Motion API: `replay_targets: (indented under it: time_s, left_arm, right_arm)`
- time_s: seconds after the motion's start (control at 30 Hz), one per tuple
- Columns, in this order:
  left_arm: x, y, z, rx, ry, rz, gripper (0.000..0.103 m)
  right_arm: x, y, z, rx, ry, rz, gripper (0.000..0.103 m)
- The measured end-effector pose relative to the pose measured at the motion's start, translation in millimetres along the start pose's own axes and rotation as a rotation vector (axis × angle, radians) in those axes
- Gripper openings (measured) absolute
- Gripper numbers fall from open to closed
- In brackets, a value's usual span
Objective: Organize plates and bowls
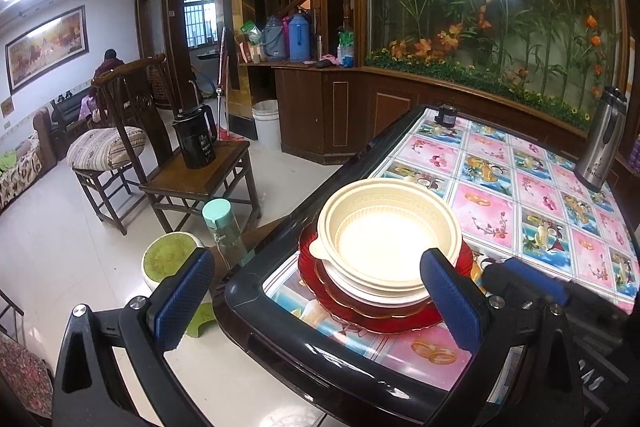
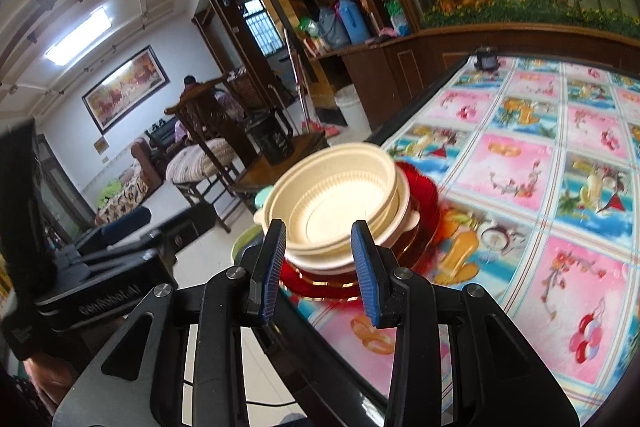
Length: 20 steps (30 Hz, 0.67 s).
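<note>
Left wrist view
Landmark: stack of dishes near the table's near-left corner.
Cream bowls point(image 1: 386, 239): nested, upright, on top of the stack; top one with a small tab handle at its left.
White plate point(image 1: 360, 291): directly under the bowls, only its rim showing.
Red plates point(image 1: 384, 323): bottom of the stack, flat on the table, scalloped rim sticking out past the bowls.
Table point(image 1: 532, 195): black glossy rim, cloth of pink and blue picture squares, spreading right of and beyond the stack.
Left gripper point(image 1: 320, 301): jaws wide apart, nothing between the pads; right pad just in front of the stack's near-right edge, contact impossible to tell; left pad off the table edge, left of the stack.
Steel flask point(image 1: 600, 143): upright, far right of the stack, well apart.
Mint-capped bottle point(image 1: 222, 227): left of the stack, off the table.
Green bowl point(image 1: 170, 259): left of the stack, beside the bottle, lower down.
Wooden chair point(image 1: 200, 171): beyond the bottle, black kettle point(image 1: 196, 137) on its seat.

Right wrist view
Right gripper point(image 2: 320, 267): jaws partly apart, pads clear of everything, hovering at the near edge of the stack.
Stack: straight ahead of the fingertips, bowls tilted in this view, red rim to the right.
Other gripper: black body left of the stack, low in the picture.
</note>
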<state>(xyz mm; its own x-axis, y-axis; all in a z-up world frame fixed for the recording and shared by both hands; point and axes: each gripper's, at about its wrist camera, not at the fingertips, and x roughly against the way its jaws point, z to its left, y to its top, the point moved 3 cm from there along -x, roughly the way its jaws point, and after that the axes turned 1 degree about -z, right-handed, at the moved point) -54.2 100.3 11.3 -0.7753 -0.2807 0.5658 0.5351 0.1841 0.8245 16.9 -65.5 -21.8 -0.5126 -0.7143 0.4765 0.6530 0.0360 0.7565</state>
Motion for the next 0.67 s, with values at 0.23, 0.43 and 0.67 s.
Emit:
replay_targets:
  time_s: [0.23, 0.43, 0.67]
  left_arm:
    - [-0.5, 0.3, 3.3, 0.009, 0.000, -0.016, 0.103]
    - [-3.2, -0.4, 3.5, -0.003, 0.003, -0.009, 0.102]
    - [-7.9, -2.0, 3.4, -0.020, 0.019, 0.003, 0.102]
  right_arm:
    - [-3.7, -4.7, 5.3, 0.014, 0.002, 0.011, 0.034]
    - [-3.1, -4.3, 5.5, 0.009, -0.002, 0.003, 0.034]
    - [-4.9, -6.5, 4.7, 0.003, -0.009, 0.011, 0.034]
